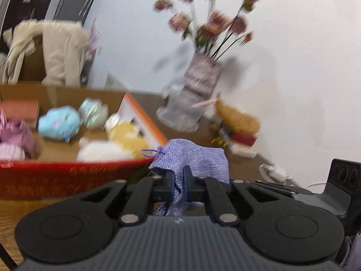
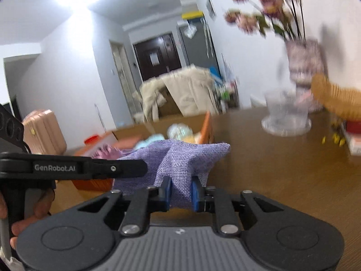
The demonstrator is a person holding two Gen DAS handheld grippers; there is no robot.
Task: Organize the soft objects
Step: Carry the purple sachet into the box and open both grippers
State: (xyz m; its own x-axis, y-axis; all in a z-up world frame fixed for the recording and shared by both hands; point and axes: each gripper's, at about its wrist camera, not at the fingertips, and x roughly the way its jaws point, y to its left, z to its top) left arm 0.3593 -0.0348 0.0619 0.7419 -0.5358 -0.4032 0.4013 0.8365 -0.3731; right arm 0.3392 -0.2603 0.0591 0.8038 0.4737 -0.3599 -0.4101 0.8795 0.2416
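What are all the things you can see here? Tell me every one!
Cloth pouch: one, purple, pinched by both tools.
Box: one, red-fronted cardboard, left on table.
Soft toys: several inside the box; blue, yellow, white, pink.
Vase: one, silvery, with pink flowers, by the wall.
Coat: one, beige, behind the box.
Suitcase: one, pink, far left.
Left tool: shut on pouch.
Right tool: shut on pouch.
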